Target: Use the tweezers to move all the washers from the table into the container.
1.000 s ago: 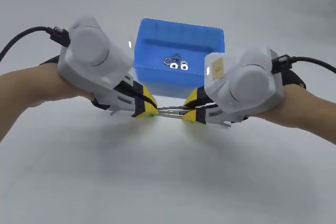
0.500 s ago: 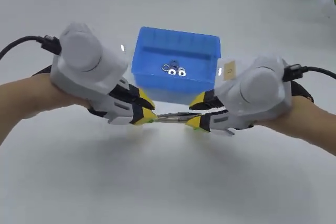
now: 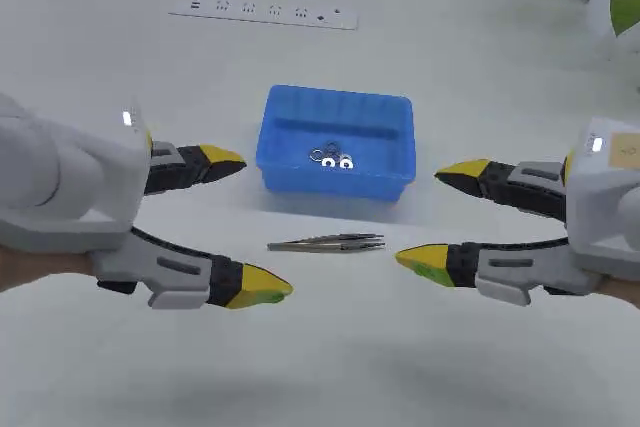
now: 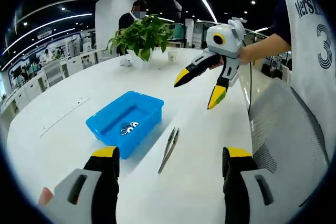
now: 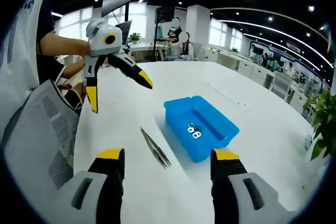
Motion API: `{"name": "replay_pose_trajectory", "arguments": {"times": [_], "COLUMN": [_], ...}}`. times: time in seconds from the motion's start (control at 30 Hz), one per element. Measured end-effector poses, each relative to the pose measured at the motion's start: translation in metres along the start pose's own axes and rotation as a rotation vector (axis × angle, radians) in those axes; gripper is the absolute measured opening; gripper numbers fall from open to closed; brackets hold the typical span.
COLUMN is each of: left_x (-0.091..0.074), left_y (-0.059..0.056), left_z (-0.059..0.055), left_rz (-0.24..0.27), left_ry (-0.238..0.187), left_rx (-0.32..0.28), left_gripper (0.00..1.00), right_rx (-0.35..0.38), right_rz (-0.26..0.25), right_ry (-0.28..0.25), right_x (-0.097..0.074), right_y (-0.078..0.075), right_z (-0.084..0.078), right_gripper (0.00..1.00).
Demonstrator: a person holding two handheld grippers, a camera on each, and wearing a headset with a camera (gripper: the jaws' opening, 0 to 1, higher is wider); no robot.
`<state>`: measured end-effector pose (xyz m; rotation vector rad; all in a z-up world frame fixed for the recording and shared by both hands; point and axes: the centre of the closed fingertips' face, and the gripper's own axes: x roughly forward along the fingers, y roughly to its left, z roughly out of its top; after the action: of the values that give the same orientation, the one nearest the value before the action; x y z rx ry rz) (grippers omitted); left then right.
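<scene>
Tweezers (image 3: 327, 243) flat on desk (image 3: 320, 367) beside blue container (image 3: 336, 98) of washers (image 3: 333, 159); left gripper (image 3: 262, 224), right gripper (image 3: 420, 216): jaws released.

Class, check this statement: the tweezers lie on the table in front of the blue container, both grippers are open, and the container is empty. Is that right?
No: the blue container is not empty; washers lie in it, as the head view shows. The tweezers do lie on the table before it, and the left gripper and right gripper are open.
</scene>
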<state>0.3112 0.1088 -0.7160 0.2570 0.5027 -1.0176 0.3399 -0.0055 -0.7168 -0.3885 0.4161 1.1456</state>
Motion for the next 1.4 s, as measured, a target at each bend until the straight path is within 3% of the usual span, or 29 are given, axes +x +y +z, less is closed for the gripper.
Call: {"name": "replay_pose_trajectory", "arguments": {"times": [0.17,0.3,0.47,0.8,1.03,1.27,1.4], "left_x": [-0.012,-0.015,-0.017,-0.023,-0.023,-0.022,-0.022], "left_y": [-0.001,-0.001,-0.01,-0.012,-0.015,-0.014,-0.016], "left_z": [0.019,0.021,0.021,0.024,0.024,0.028,0.025], "left_rz": [0.033,0.036,0.013,0.032,0.019,0.021,0.012], "left_ry": [-0.053,-0.036,-0.006,-0.01,0.003,-0.013,0.004], "left_rx": [0.0,0.01,0.036,0.048,0.036,0.022,0.02], "left_gripper": [0.99,0.99,0.99,0.99,0.99,0.99,0.99], "right_rx": [-0.027,-0.056,-0.052,-0.062,-0.062,-0.063,-0.047], "right_rz": [-0.003,0.003,-0.01,-0.006,0.004,0.012,0.005], "right_ry": [-0.029,0.0,-0.002,-0.005,0.002,0.01,0.012], "right_x": [-0.01,-0.013,-0.018,-0.021,-0.02,-0.019,-0.02], "right_y": [0.008,0.01,0.009,0.006,0.007,0.009,0.007], "right_z": [0.008,0.004,0.005,0.01,0.008,0.008,0.008], "right_gripper": [0.99,1.0,1.0,0.98,0.98,0.97,0.96]}}
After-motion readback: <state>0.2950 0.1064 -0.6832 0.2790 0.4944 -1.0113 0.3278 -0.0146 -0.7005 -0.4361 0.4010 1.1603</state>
